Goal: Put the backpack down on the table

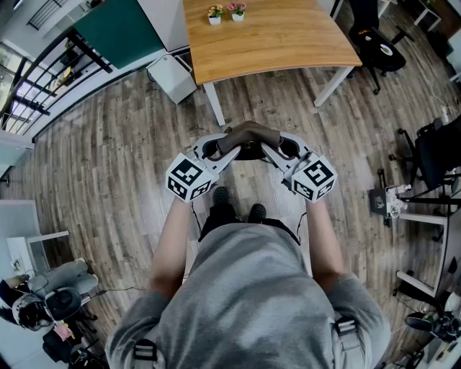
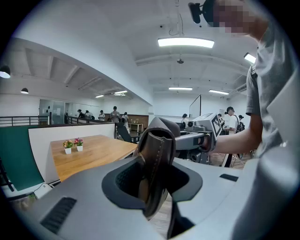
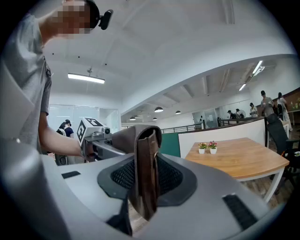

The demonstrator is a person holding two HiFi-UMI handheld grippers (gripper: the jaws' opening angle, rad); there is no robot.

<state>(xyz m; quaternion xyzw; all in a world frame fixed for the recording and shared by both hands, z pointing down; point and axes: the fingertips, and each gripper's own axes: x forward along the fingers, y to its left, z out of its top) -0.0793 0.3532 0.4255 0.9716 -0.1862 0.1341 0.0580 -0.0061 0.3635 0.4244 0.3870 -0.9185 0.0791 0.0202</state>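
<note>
**Both grippers clamped on the backpack handle, short of the table**

You are holding the left gripper (image 1: 211,149) and the right gripper (image 1: 288,148) out in front of you, tips angled toward each other. Each is gripping one end of the brown backpack handle (image 1: 248,134). In both gripper views the jaws are pressing part-closed on the folded leather strap, nothing else between them. The handle is arching up between the two grippers. Only a dark sliver of the bag is showing beneath it. The load is hanging over the wood floor (image 1: 108,158), just ahead of your shoes (image 1: 238,205). The wooden table (image 1: 288,43) is standing further ahead, apart from the handle, carrying two small flower pots (image 1: 225,12) at its far edge
</note>
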